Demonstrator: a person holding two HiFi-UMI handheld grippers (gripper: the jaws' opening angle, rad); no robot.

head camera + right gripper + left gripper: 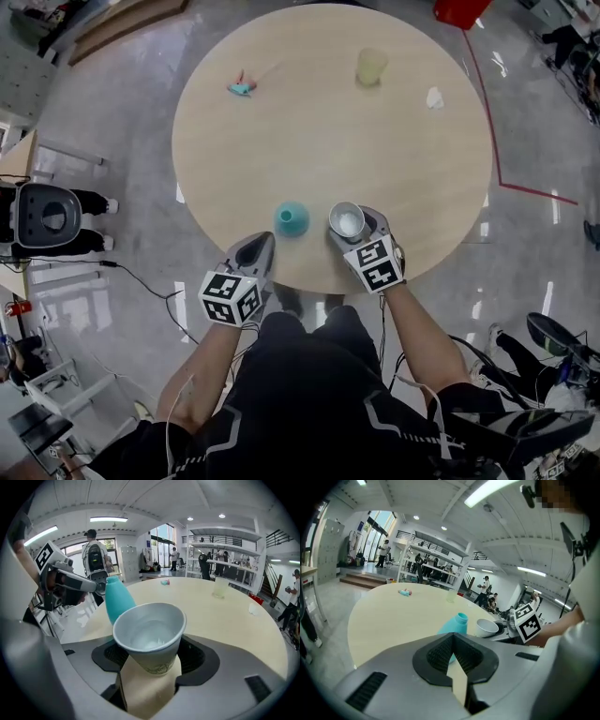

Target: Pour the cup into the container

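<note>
Round table [328, 141], right gripper [361, 234] forward, clasping cup [149, 634]

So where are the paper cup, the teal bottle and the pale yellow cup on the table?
paper cup [150, 634]: right gripper view, on the inside of the cup.
teal bottle [292, 218]: head view, on its body, seen from above.
pale yellow cup [371, 67]: head view, on its side wall.

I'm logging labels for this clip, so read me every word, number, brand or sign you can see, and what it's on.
No text here can be read.
On the cup: a print near its base, too blurred to read.
On the right marker cube and the left marker cube: black-and-white square patterns, not words.
</note>
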